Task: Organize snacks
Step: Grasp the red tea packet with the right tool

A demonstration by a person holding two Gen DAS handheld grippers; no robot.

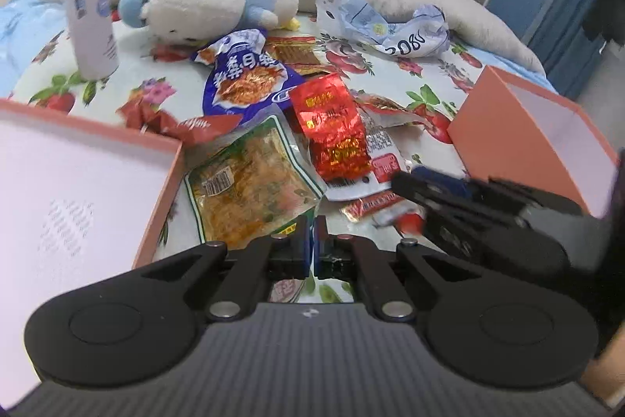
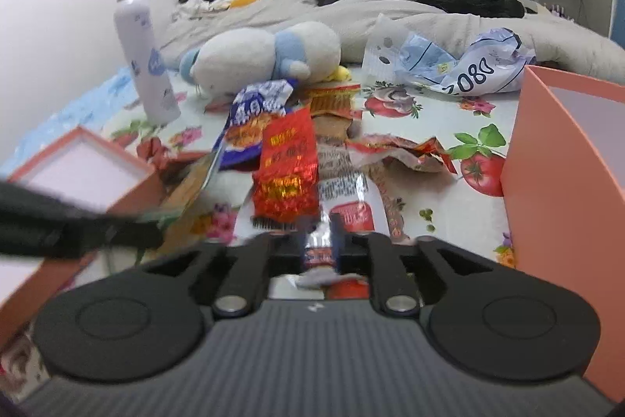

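From the left wrist view, the left gripper (image 1: 311, 237) points down at the bedsheet (image 1: 390, 73) with its fingers pressed together; the green-edged clear packet (image 1: 250, 182) lies just ahead of the tips, and whether its near edge is nipped between them is hard to tell, though nothing shows there. That packet looks light, soft and slick, so its flat sealed rim is the place to pinch. Just beyond it the red foil packet (image 1: 332, 131) lies on top of a white and red sachet (image 1: 371, 167), and the blue packet (image 1: 246, 81) lies further back. An open pink box (image 1: 164, 198) sits to the left, a second pink box (image 1: 508, 131) to the right, both with nothing showing inside. The right gripper (image 1: 406, 182) reaches in blurred from the right over the small sachets. From the right wrist view, the right gripper (image 2: 321, 241) points down at a shallower angle, jaws partly apart, with a crinkled white and red sachet (image 2: 343, 206) between them; whether the pads press it is unclear. The red foil packet (image 2: 289, 167) lies just ahead, thin and crackly, best taken by a crimped end.
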